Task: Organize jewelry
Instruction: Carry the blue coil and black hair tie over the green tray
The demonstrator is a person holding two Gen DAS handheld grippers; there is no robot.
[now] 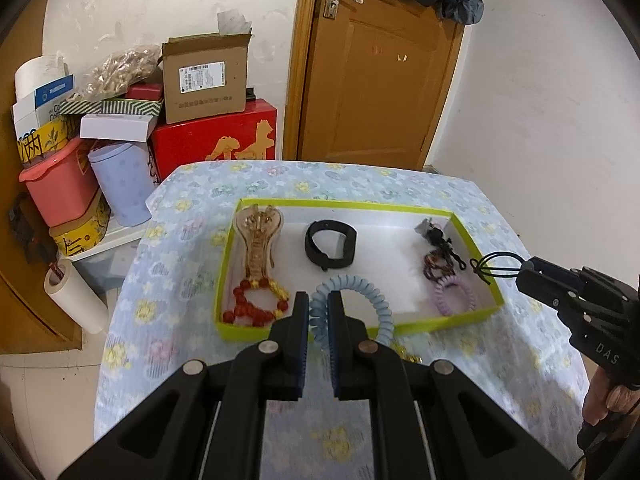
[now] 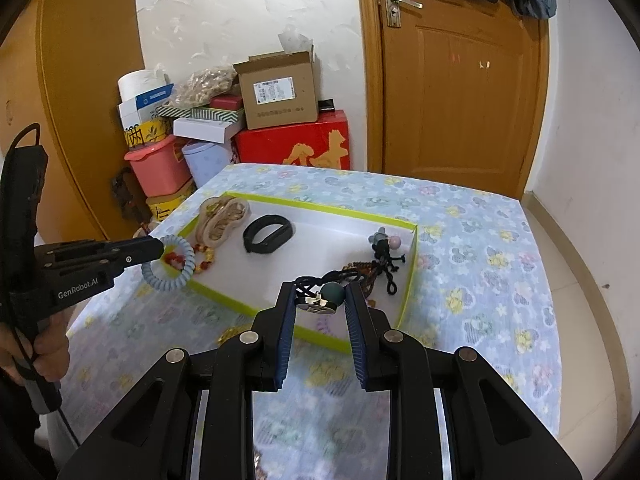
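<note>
On the left, the left tool (image 1: 319, 300) has its fingers pressed together on a pale blue spiral hair tie (image 1: 352, 304), which hangs from the tips over the near rim of a lime-green tray (image 1: 476, 240) lying on the flower-printed table (image 1: 520, 360). From the right wrist view the same coil dangles just over the tray's near left corner. Inside the tray, at its left end, lies a gold and clear hair claw (image 1: 259, 236), and below it a red bead bracelet (image 1: 256, 300) with gold beads. Toward the middle sits a black wristband (image 1: 330, 242) on the white floor of the tray. At the right end a dark tangle of cords and small charms (image 1: 438, 254) lies in a heap, with a lilac spiral hair tie (image 1: 456, 294) in the near right corner. Farthest right, the right tool (image 2: 320, 294) pinches a black cord ornament (image 2: 322, 298) with a teal bead and a round metal piece, its fingers held partly apart by it, just above the tray's near right part. A hand (image 1: 608, 400) grips that tool's handle at the edge of the left wrist view.
</note>
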